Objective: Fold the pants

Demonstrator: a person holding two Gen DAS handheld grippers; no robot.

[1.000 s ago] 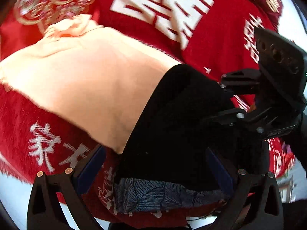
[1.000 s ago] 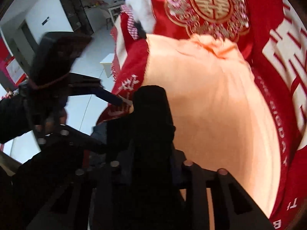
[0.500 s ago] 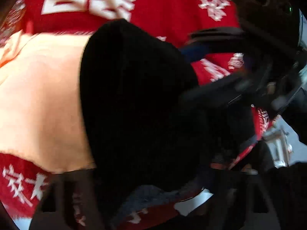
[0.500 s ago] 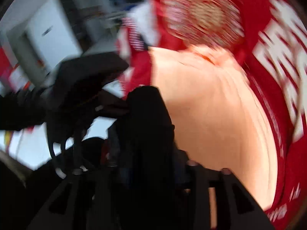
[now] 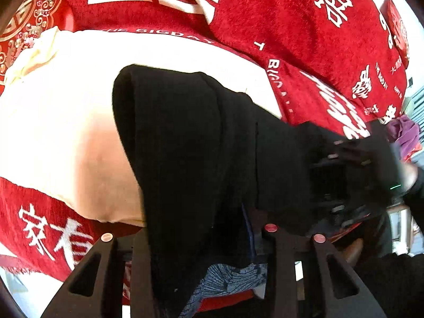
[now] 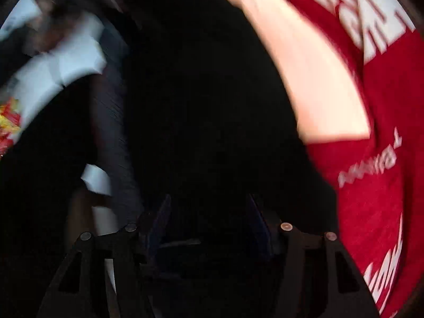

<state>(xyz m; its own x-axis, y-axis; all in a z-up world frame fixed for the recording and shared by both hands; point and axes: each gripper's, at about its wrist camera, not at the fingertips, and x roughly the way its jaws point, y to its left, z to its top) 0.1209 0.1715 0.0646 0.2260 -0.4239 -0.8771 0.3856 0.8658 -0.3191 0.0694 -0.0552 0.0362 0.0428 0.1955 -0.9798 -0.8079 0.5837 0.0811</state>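
Note:
The black pants hang as a thick folded bundle over a cream cloth on the red blanket. My left gripper is shut on the black pants, whose fabric fills the gap between the fingers. The right gripper shows at the right of the left wrist view, dark and blurred against the pants. In the right wrist view the pants fill the middle, and my right gripper is shut on them, the blue pads pressed into the fabric. That view is motion-blurred.
A red blanket with white characters covers the surface; it also shows in the right wrist view. A patterned blue-grey fabric lies under the pants near the front edge. Purple cloth sits at the far right. White floor lies beyond the edge.
Both grippers have swung the pants bundle across the cream cloth. The left gripper has closed from open onto the pants. The right wrist view turned towards the blanket's near side.

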